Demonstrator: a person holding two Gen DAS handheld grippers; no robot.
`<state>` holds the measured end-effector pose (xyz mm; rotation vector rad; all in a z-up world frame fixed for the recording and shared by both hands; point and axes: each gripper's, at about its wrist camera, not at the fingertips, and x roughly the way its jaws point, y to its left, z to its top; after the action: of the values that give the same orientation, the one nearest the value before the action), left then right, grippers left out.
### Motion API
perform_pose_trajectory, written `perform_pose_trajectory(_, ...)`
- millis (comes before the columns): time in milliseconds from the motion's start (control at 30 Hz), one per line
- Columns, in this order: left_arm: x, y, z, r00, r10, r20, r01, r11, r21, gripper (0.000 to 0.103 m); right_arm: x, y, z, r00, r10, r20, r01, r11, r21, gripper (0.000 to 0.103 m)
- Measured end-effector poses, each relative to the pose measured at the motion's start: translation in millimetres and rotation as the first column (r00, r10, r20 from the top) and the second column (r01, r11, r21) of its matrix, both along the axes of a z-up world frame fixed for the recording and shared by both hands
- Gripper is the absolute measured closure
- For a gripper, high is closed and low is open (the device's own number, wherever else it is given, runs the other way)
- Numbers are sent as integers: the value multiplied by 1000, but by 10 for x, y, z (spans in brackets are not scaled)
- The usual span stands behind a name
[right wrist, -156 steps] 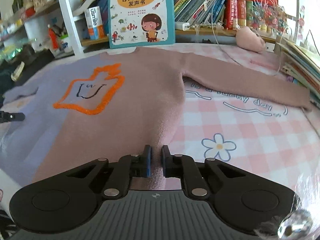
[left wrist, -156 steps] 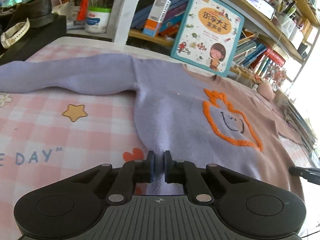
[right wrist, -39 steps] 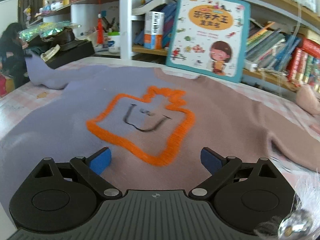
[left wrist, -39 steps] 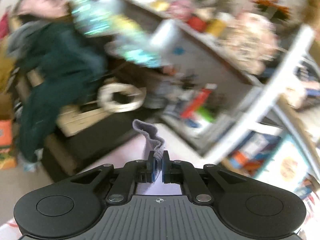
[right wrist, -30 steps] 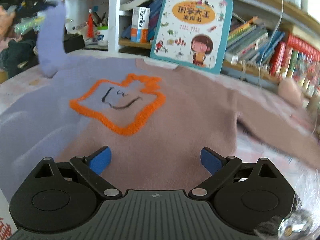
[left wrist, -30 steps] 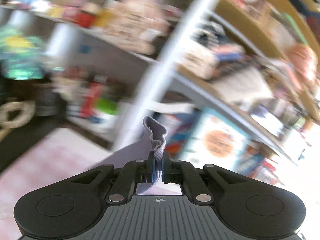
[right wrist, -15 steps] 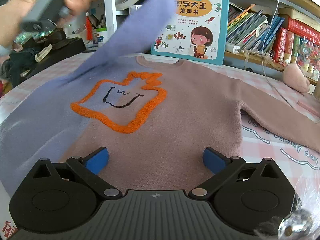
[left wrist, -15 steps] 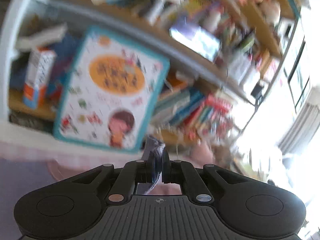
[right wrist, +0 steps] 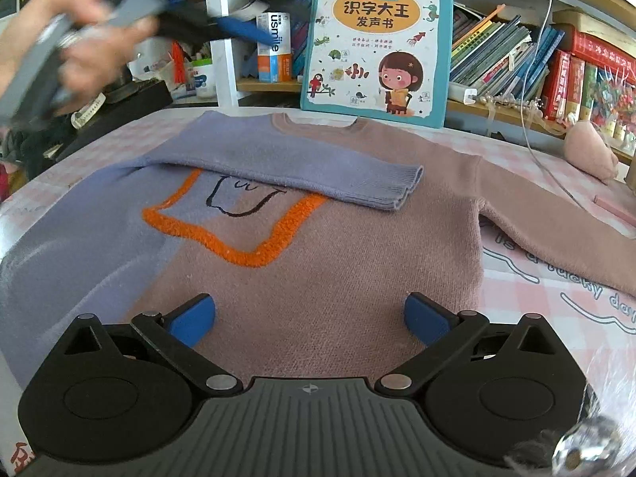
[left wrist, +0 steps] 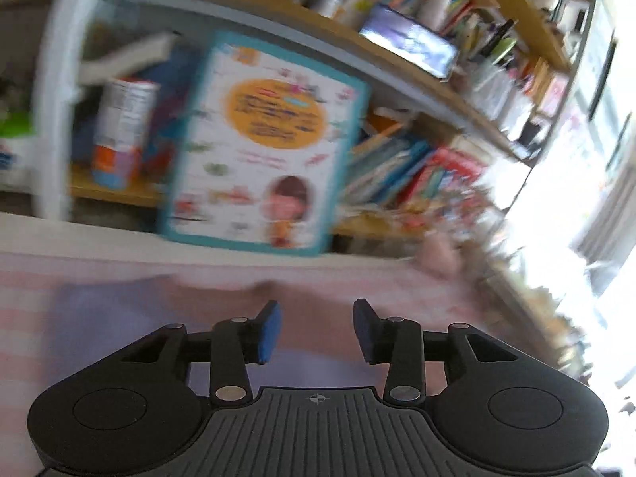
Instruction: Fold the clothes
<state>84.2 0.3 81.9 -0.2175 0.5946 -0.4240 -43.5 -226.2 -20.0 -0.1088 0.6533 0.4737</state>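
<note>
Centrally, a fuzzy knit sweater (right wrist: 338,246), half lilac and half dusty pink, lies flat on the checked tabletop (right wrist: 556,278). Its ribbed-cuffed lilac sleeve (right wrist: 302,167) is folded across the chest, over a plush orange outline (right wrist: 238,254). Right tongs (right wrist: 310,318), lower centre, gape empty above the hem. Left tongs (left wrist: 316,330) are likewise spread, holding nothing; that view is blurred. A glossy picture book (right wrist: 377,39) stands upper centre.

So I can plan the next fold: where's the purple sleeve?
Right wrist view: purple sleeve lies folded across the sweater chest, its cuff right of the orange patch.
</note>
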Motion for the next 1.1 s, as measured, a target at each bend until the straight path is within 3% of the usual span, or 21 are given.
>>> perform_pose_trajectory(100,-196,362,-166,995,94,-33,-90,991,101,64,1,-6,-1,1000,0,0,0,1000,2,0)
perform_pose_trajectory(300,-570,935,-558,964,242,-106,-214,951,221,64,11,-86,19,1000,-20,-3,20,999,50,1)
perform_pose_trajectory(533,-700,1074,-806,967,230,-111,-194,944,267,64,-29,-294,107,994,-107,12,105,989,100,4)
perform_pose_trajectory(667,-670,1129,-883,970,219,-107,-188,953,239,65,-60,-534,205,975,-219,18,216,969,120,24)
perform_pose_trajectory(733,-663,1154,-899,972,211,-103,-186,961,206,66,-54,-651,197,963,-268,-13,267,954,135,39)
perform_pose_trajectory(800,-655,1197,-904,975,193,-110,-174,971,163,68,-31,-733,146,953,-296,-58,302,943,143,63)
perform_pose_trajectory(867,-654,1254,-914,977,171,-128,-158,981,109,78,-6,-740,104,948,-308,-85,317,938,138,74)
perform_pose_trajectory(967,-664,1314,-936,975,175,-133,-164,982,90,99,34,-644,89,952,-294,-81,302,946,116,82)
perform_pose_trajectory(1100,-665,1505,-947,970,201,-138,-199,980,26,98,88,-516,68,959,-274,-75,280,956,87,92)
